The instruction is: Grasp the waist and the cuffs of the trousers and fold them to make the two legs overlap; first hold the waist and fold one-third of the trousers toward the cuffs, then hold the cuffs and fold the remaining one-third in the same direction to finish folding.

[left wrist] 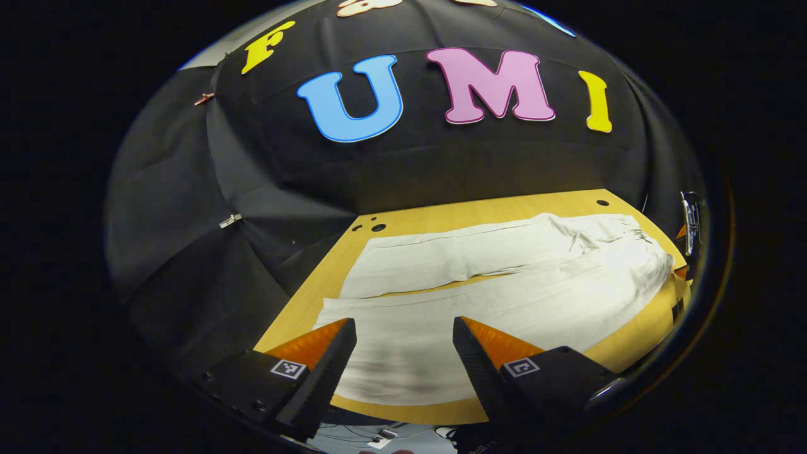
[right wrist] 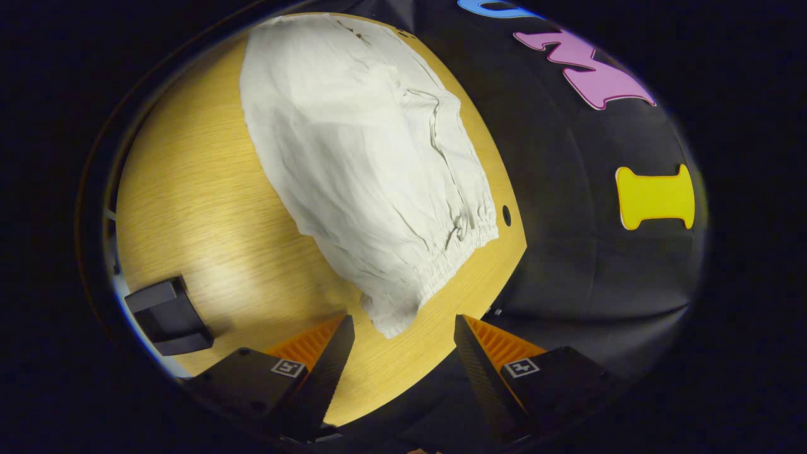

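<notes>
On the wooden table the white trousers lay spread flat, taking up most of the top. In the left gripper view the two legs ran side by side toward the left, with a thin strip of bare wood showing between them, and the waist sat at the far right end near the table's edge. The cuff of the nearer leg lay just ahead of the left gripper, whose jaws stood wide apart with nothing between them; cloth showed through the gap, but whether the tips touched it could not be told.

In the right gripper view the trousers stretched away across the table, and the gathered elastic waist lay at the near end, its corner pointing into the space between the fingers. The right gripper was also fully spread and held nothing, hanging just short of that corner. A dark block sat at the table's left edge in this view, well apart from the cloth. A small round hole in the wood lay just beside the waistband.
</notes>
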Available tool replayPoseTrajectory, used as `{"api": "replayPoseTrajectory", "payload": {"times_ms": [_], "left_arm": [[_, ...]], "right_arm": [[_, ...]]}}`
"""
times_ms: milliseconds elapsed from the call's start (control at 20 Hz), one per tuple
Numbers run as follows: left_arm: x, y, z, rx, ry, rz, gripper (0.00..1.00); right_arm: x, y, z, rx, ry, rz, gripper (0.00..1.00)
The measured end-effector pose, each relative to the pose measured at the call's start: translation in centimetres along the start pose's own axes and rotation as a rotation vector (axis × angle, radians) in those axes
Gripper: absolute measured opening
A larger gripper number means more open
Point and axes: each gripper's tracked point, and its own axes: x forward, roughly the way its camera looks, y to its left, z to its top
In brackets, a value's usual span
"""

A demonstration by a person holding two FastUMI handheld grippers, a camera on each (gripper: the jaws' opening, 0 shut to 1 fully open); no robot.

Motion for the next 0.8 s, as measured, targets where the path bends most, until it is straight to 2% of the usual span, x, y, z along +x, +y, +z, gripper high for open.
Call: {"api": "replayPoseTrajectory", "payload": {"times_ms": [300, 500, 600, 650, 700, 800], "left_arm": [[-0.2, 1.8, -1.4, 0.006, 0.035, 0.064, 0.98], [0.2, 2.1, -2.4, -0.001, 0.063, 0.076, 0.98], [0.4, 2.1, -2.7, 0.007, 0.07, 0.08, 0.98], [0.7, 2.1, -2.8, 0.015, 0.073, 0.082, 0.98], [0.8, 2.2, -2.9, 0.02, 0.073, 0.081, 0.98], [1.0, 2.4, -3.3, 0.027, 0.083, 0.08, 0.98]], "right_arm": [[2.2, -0.4, 0.5, -0.051, 0.013, 0.001, 0.95], [3.6, -1.6, 1.1, -0.082, 0.024, -0.026, 0.92], [4.4, -1.9, 1.2, -0.082, 0.042, -0.033, 0.87], [4.6, -2.2, 1.3, -0.087, 0.047, -0.043, 0.8], [4.9, -2.1, 1.4, -0.088, 0.056, -0.036, 0.78], [5.2, -1.5, 1.2, -0.079, 0.069, -0.009, 0.65]]}}
